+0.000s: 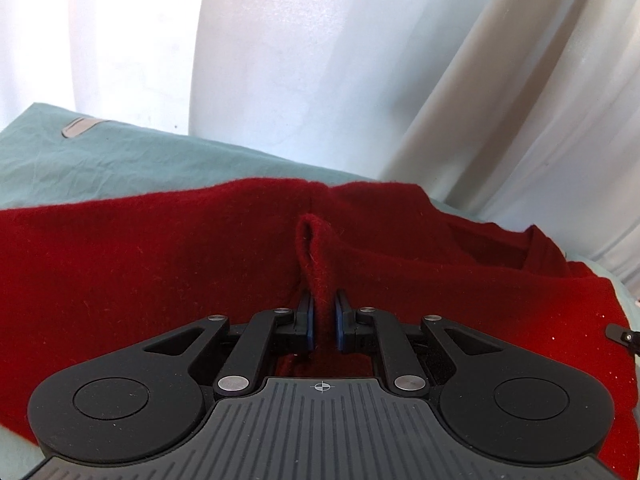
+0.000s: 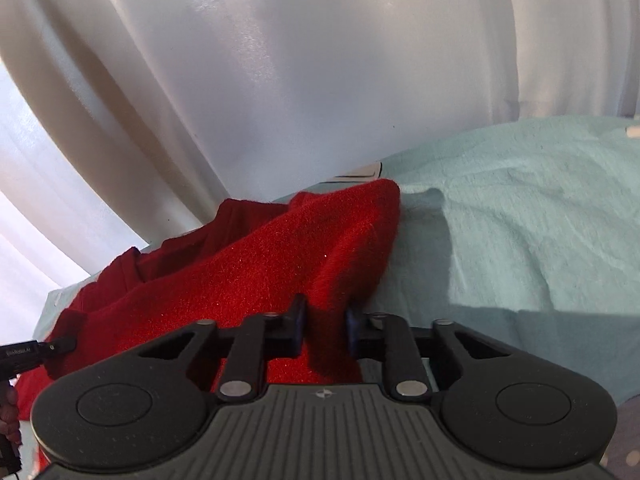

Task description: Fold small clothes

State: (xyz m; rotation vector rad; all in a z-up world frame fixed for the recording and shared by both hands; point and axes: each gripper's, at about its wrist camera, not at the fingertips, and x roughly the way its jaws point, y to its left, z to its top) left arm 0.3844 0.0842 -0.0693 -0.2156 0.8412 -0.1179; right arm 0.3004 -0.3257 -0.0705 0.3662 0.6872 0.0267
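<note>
Left gripper [image 1: 323, 320]: nearly closed, pinching a raised pleat of the red garment [image 1: 160, 264], apparently for a fold. Garment: spread on the pale green sheet [image 1: 100, 160]. Right gripper [image 2: 326, 320]: clamping the garment's lifted edge near the sheet's open side.

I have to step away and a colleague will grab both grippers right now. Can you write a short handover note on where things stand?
Left gripper: shut on a pinched ridge of the red garment, near its edge.
Right gripper: shut on another part of the same garment, whose fabric rises into a peak ahead of it.
The garment lies on the light green sheet, in front of the white curtain; its far part looks bunched.
Done: both grips taken, fabric lifted a little.
Left: carry the held edge over to make the fold, lay it flat, release. Whether earlier folds exist, I cannot tell.
</note>
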